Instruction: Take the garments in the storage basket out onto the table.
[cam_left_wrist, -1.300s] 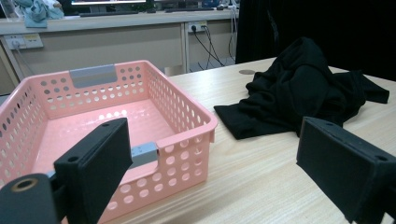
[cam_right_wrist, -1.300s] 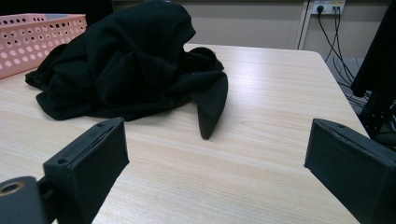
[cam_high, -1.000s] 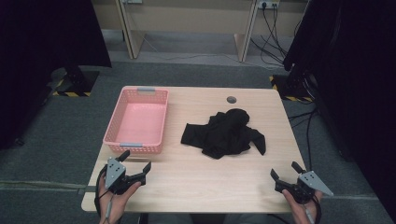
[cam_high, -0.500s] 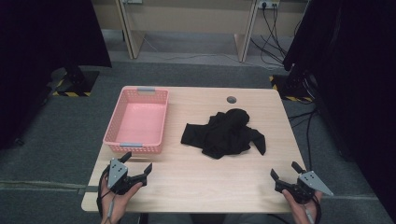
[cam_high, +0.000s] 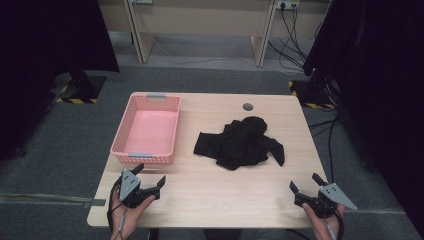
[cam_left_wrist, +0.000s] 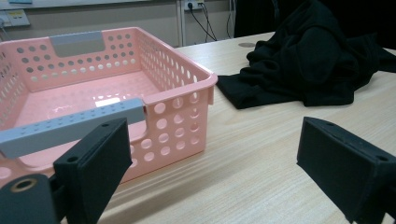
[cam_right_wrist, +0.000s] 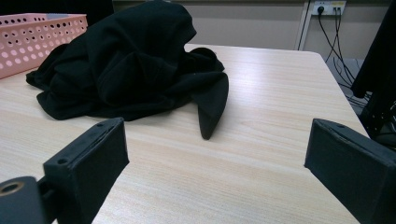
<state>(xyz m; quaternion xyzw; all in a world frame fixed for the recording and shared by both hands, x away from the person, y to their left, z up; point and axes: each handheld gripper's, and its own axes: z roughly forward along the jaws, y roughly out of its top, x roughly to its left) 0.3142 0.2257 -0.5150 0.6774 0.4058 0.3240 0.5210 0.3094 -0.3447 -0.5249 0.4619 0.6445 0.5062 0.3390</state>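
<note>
Black garment (cam_high: 241, 142) lies between, beyond both open tongs.

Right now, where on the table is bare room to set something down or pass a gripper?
Free: the front strip of table between the left gripper and right gripper, the gap between the pink basket and the black garment, and the back right corner by the round hole. Crowded: the middle, under the spread garment. The basket itself is empty.
</note>
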